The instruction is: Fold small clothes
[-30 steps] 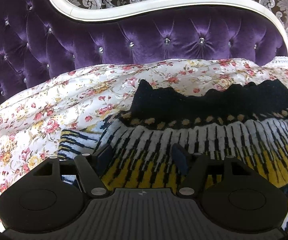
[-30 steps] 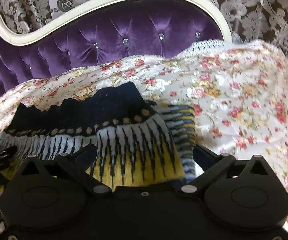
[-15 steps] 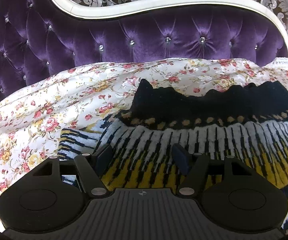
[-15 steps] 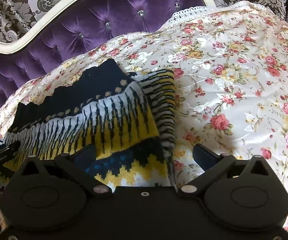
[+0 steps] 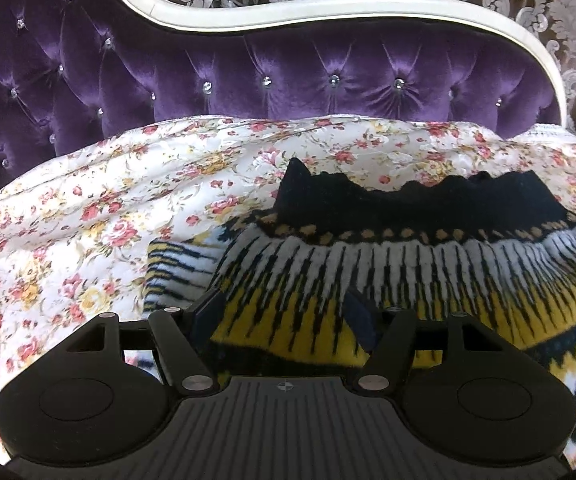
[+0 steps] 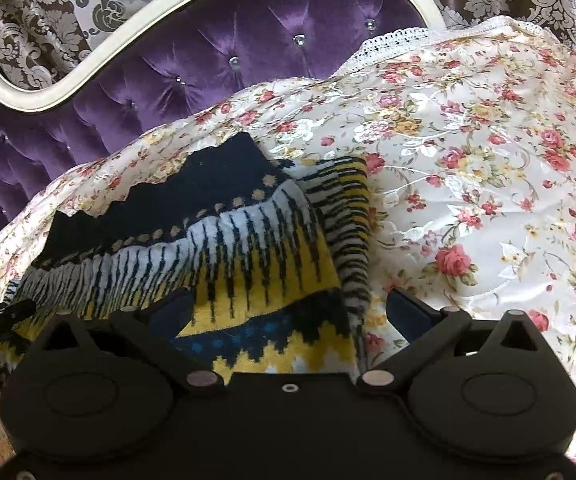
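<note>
With the left tool [image 5: 284,312] raised slightly, both tools gape open astride the sweater [image 5: 428,264] on the bed [image 5: 88,208], its long axis crosswise between them, the right tool [image 6: 288,308] at its folded end.

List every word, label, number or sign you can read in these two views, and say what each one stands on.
No text reads clearly in either view.
Left gripper: a line of small light lettering runs along its black body at the left edge of the right wrist view; too small and blurred to read.
Left gripper's base plate: a small round crosshair mark, a sign and not a word.
Knit garment, floral bedspread: patterns only, no lettering.
</note>
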Available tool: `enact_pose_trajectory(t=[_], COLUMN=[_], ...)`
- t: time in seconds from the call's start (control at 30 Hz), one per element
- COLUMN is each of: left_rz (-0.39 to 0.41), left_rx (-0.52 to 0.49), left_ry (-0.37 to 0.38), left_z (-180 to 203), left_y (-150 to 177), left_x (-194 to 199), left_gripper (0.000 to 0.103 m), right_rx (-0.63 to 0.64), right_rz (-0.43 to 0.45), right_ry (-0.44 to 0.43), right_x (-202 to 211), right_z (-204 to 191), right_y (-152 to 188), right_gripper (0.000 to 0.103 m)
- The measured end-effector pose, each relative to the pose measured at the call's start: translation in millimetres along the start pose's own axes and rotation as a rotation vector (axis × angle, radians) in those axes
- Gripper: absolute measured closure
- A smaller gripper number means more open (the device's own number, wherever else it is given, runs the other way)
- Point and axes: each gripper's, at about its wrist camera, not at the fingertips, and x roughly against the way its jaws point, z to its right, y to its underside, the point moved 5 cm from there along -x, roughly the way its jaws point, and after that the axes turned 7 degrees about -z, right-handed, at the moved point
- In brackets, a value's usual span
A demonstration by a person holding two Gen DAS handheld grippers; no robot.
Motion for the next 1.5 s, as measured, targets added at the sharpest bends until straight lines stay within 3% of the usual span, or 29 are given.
enact_pose_trajectory(t=[0.5, 0.9, 1.1, 1.2, 1.3, 1.5], left_rz=[-0.036, -0.073, -0.102, -0.111, -0.094, -0.065], left_rx=[-0.050, -0.042, -0.035, -0.051, -0.052, -0.072], left_ry=[0.018, 0.020, 0.020, 0.016, 0.034, 0.048], left_z=[29.9, 35.5, 35.2, 36.4, 38.4, 40.7], left_y=[12.7, 19.7, 22.6, 25.8, 28.3, 30.5], left_x=[22.8, 15.0, 5.6, -0.1, -1.3, -0.5], left_gripper=[0.038, 0.038, 0.038, 0.035, 0.026, 0.025], right_rx=[-0.058, -0.197, -0.232, -0.258, -0.271, -0.236], right_rz=[-0.042, -0.057, -0.031, -0.014, -0.002, 0.022], right_ry=[-0.118, -0.384, -0.459, -0.482, -0.489, -0.498], right_x=[-3.9, -9.7, -16.7, -18.7, -20.0, -24.5], right_z=[15.2, 23.2, 24.9, 27.1, 26.9, 21.7], right_y=[6.3, 3.8, -0.5, -2.2, -3.7, -7.5], right_gripper=[0.000, 0.000, 0.000, 0.000, 0.000, 0.000])
